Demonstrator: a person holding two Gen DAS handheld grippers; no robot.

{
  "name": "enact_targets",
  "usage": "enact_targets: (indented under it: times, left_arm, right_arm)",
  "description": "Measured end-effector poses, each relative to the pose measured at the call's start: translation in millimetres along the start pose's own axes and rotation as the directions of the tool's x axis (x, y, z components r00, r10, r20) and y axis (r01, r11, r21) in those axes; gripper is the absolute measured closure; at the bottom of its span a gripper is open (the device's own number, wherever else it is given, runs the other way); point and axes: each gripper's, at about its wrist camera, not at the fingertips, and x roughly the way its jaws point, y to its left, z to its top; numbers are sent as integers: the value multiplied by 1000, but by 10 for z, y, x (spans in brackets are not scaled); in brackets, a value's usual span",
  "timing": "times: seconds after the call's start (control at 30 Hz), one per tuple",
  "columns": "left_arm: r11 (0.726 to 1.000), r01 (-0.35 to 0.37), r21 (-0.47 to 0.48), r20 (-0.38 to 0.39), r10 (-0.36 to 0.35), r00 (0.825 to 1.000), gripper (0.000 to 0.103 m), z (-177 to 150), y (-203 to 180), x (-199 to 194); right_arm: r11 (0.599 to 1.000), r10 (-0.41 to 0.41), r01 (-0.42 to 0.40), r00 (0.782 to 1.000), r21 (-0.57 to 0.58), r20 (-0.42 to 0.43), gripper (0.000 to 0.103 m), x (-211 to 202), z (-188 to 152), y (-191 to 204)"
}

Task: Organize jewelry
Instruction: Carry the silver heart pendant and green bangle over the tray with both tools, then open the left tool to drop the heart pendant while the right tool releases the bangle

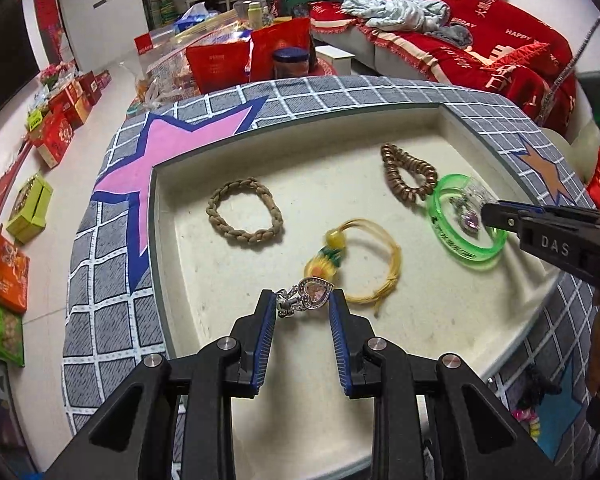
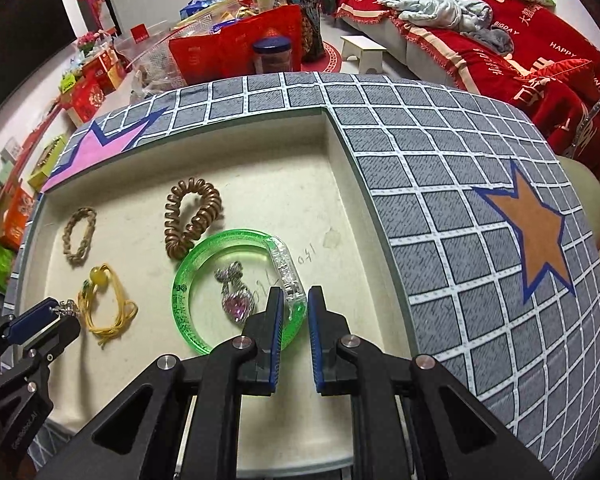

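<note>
A cream tray (image 1: 340, 148) (image 2: 280, 184) holds several pieces of jewelry. My left gripper (image 1: 302, 300) (image 2: 50, 314) is shut on a silver heart pendant (image 1: 314, 292) (image 2: 66, 307) near the tray's front. My right gripper (image 2: 295, 300) (image 1: 496, 216) is shut on the clear segment of a green bangle (image 2: 184, 280) (image 1: 440, 208). Inside the bangle's ring lies a second silver pendant with a purple heart (image 2: 236, 300) (image 1: 468, 216). A braided beige bracelet (image 1: 244, 212) (image 2: 79, 240), a brown spiral hair tie (image 1: 408, 176) (image 2: 192, 220) and a yellow cord bracelet (image 1: 380, 272) (image 2: 104, 312) lie loose in the tray.
The tray sits on a grey checked cloth (image 2: 440, 184) with pink and orange stars. Beyond the table edge stand red bags (image 1: 220, 64) and a blue-lidded jar (image 2: 272, 56). A red-covered sofa (image 2: 520, 40) fills the back right; boxes (image 1: 56, 132) line the floor at left.
</note>
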Motion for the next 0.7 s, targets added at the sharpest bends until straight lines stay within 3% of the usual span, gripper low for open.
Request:
enact_targets:
  times: [0.4, 0.5, 0.57, 0.7]
  left_arm:
    - [997, -73, 26, 44, 72, 996, 58, 52, -72, 104]
    - [996, -82, 27, 51, 81, 995, 58, 37, -93, 90]
    - [996, -85, 19, 51, 84, 995, 58, 33, -81, 80]
    - [997, -77, -4, 67, 77, 995, 58, 29, -52, 28]
  right_arm:
    - [1000, -17, 17, 1000, -4, 2, 87, 48, 58, 1]
    - [1000, -7, 7, 1000, 9, 9, 70, 18, 31, 2]
    - [1000, 4, -4, 1000, 15, 26, 45, -37, 20, 6]
    - [998, 45, -48, 997, 35, 69, 43, -188, 18, 7]
